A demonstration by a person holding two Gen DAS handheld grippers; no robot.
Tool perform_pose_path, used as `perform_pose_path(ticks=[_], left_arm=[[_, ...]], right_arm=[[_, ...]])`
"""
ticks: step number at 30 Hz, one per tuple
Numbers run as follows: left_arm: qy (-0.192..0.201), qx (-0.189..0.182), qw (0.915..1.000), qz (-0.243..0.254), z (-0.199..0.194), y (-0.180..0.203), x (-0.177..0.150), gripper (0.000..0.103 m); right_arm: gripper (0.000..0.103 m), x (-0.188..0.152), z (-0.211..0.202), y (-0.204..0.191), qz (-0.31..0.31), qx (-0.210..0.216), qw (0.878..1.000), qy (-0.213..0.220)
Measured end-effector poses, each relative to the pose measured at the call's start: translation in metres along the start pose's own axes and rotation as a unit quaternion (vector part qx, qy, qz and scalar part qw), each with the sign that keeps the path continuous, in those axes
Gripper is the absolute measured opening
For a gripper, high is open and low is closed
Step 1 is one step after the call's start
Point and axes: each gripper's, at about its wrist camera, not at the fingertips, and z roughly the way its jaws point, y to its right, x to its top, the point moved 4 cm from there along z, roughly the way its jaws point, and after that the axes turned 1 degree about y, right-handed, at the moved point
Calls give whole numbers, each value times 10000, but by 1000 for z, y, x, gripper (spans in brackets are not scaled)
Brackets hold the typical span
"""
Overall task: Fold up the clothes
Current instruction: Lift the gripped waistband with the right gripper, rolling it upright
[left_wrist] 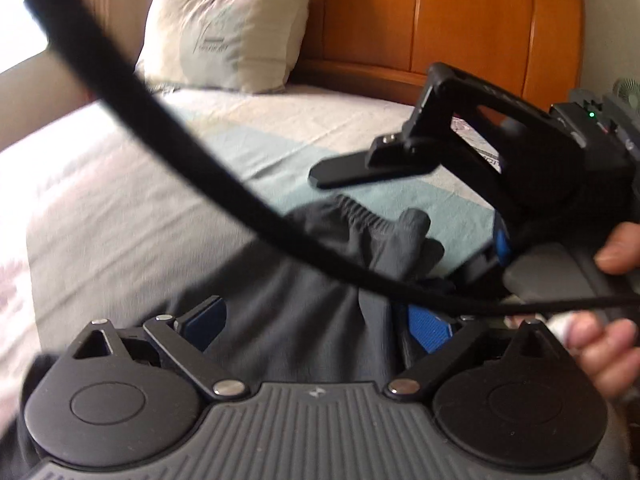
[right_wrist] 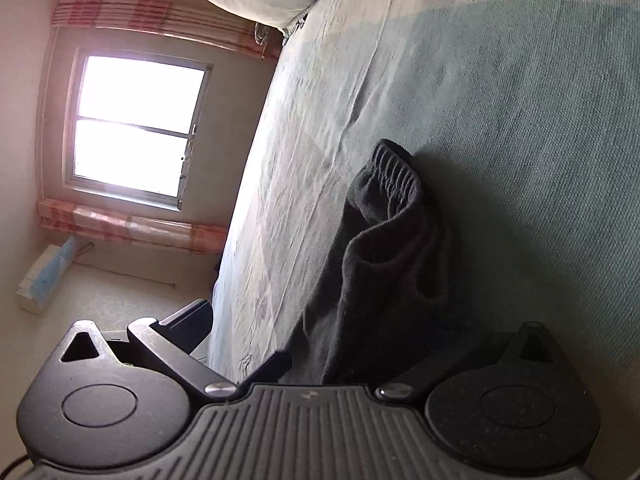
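A dark grey garment (left_wrist: 320, 272) with an elastic waistband (left_wrist: 360, 210) lies bunched on the bed sheet (left_wrist: 120, 208). My left gripper (left_wrist: 316, 324) is open, its blue pads (left_wrist: 430, 328) spread wide over the cloth, which runs between them. In the right wrist view the same garment (right_wrist: 380, 272) rises in a fold, waistband (right_wrist: 394, 176) at the far end. My right gripper (right_wrist: 332, 340) is open, with one finger (right_wrist: 192, 320) swung far out and the other lost in shadow. Seen from the left wrist, the right gripper (left_wrist: 500, 248) sits at the garment's right edge.
A thick black cable (left_wrist: 160, 120) arcs across the left wrist view. A pillow (left_wrist: 228, 36) leans on the wooden headboard (left_wrist: 440, 12). A person's hand (left_wrist: 612, 344) holds the right gripper's handle. A bright window (right_wrist: 136, 128) is beyond the bed's edge (right_wrist: 240, 208).
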Motion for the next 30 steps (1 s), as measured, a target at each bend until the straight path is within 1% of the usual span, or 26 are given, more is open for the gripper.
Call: perform_pose_path(ticks=[4, 6, 7, 8, 9, 10, 13, 15, 18, 20, 23, 26, 30], left_arm=[[-318, -44, 9994, -160, -17, -8, -25, 97], [-444, -37, 9988, -212, -28, -15, -38, 97], [-494, -15, 9985, -248, -34, -17, -44, 97], [-529, 7, 9982, -283, -39, -20, -50, 97], [-554, 28, 9980, -317, -44, -22, -55, 97], [-571, 51, 9977, -358, -49, -24, -60, 97], [-625, 48, 9969, -480, -59, -28, -73, 97], [-633, 77, 9969, -455, -63, -27, -78, 97], [-651, 127, 9971, -363, -72, -26, -85, 97], [-665, 123, 9969, -401, -78, -29, -89, 97], [-641, 161, 9964, -538, -87, -41, -94, 97], [-615, 226, 9950, -750, -93, -54, -102, 97], [-562, 250, 9940, -899, -101, -61, -107, 97]], right_arm=[[103, -4, -4, 0, -185, 106, 9995, 246], [102, -9, -10, 0, -260, 156, 9984, 480], [102, -12, -15, 0, -316, 113, 9976, 603], [99, -16, -20, 0, -374, 64, 9966, 726], [95, -20, -24, 0, -461, -35, 9954, 841], [94, -25, -29, 1, -550, -138, 9938, 955], [94, -33, -31, -2, -801, -363, 9893, 1166], [96, -36, -26, -4, -991, -550, 9851, 1294], [98, -37, -11, -7, -1401, -815, 9746, 1543], [100, -35, -3, -8, -1571, -996, 9697, 1586], [100, -33, -7, -6, -1352, -930, 9747, 1519], [100, -35, -21, -2, -1019, -531, 9831, 1425], [100, -25, -19, 3, -824, -280, 9866, 1383]])
